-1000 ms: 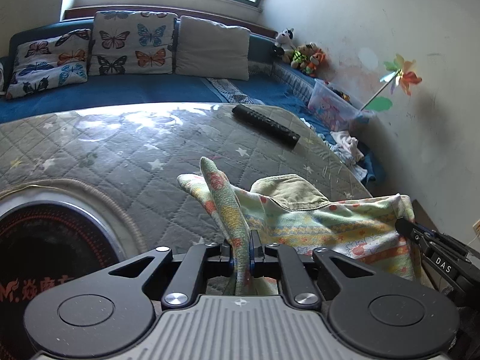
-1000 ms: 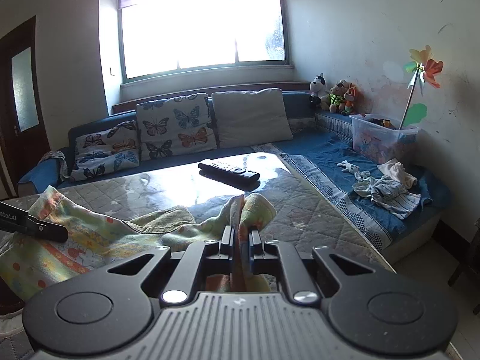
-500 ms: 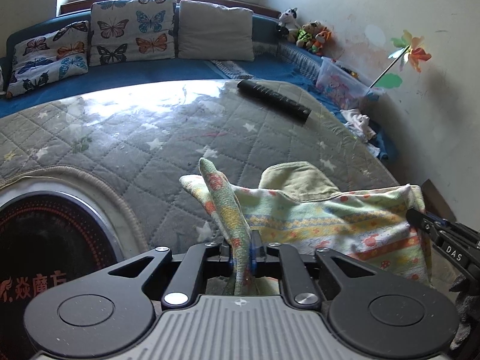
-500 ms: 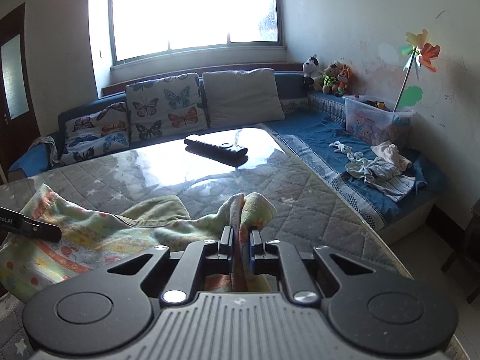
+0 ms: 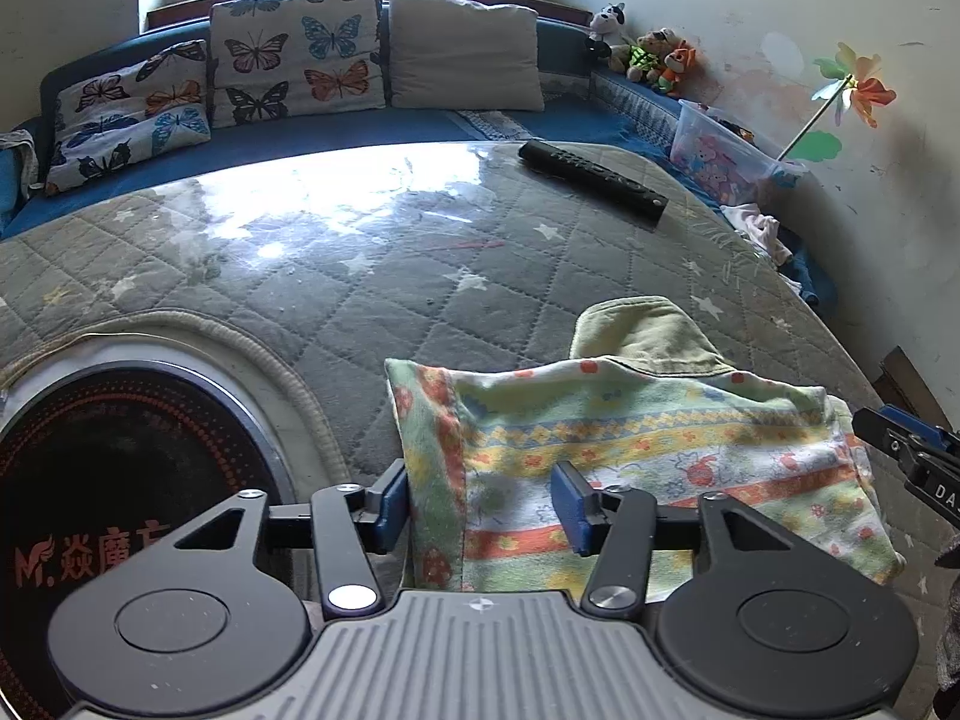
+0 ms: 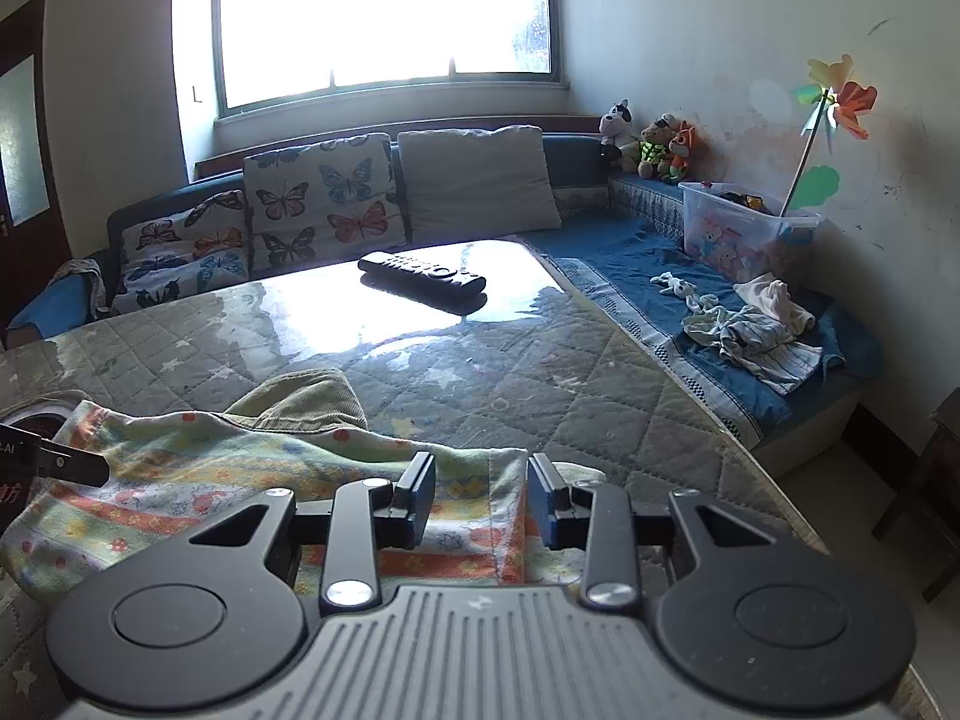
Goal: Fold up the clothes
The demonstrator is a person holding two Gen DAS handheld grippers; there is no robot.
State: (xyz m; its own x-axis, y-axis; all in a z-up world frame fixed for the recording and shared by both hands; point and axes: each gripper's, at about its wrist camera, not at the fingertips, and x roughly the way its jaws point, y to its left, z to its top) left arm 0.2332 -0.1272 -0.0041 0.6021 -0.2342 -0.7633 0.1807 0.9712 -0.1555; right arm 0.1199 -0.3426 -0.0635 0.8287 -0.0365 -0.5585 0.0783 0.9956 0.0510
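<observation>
Garment [image 5: 630,450], soft printed cotton, folded flat on quilted tabletop [image 5: 372,276]; left gripper [image 5: 483,501], right gripper [image 6: 480,501] fingers spread.

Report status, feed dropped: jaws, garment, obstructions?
Left gripper, right gripper: jaws open. Patterned garment flat on table. Remote far off.

Room setting. Far wall: a bright window [image 6: 384,18] above a blue sofa [image 6: 600,240] bearing 2 butterfly-print cushions [image 6: 324,204] and 1 plain cushion [image 6: 474,183]. Far right corner: plush toys [image 6: 654,141]; a pinwheel [image 6: 834,102] against the marked white wall [image 6: 690,30]. Far left: a dark door [image 6: 24,150]. Sunlight glares off the quilted grey table cover [image 6: 540,372].
</observation>
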